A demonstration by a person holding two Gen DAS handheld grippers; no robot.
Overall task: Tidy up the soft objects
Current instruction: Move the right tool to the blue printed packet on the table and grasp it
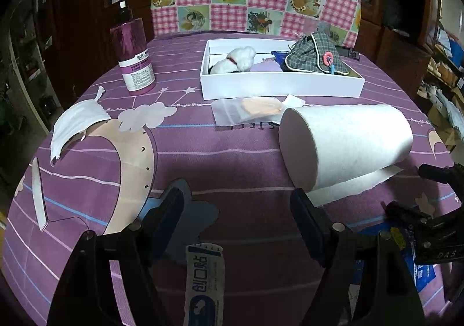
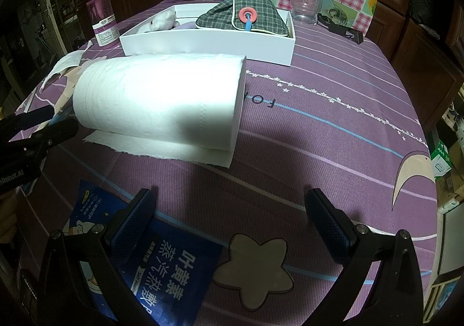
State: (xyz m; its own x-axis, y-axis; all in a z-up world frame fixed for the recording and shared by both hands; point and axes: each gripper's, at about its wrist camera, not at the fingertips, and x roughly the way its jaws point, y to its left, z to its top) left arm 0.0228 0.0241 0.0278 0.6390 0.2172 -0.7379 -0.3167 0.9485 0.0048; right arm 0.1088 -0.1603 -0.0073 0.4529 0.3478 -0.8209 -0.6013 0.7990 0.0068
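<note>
My left claw stood wide and empty above the purple tabletop; my right claw likewise gaped, holding nothing. The paper roll lay on its side between them and the white box, which held a plaid pouch and a white plush. A blue packet lay beneath my right claw.

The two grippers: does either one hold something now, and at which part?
Nothing is held. The left gripper and the right gripper both stand open above the tablecloth, apart from the paper roll.
</note>
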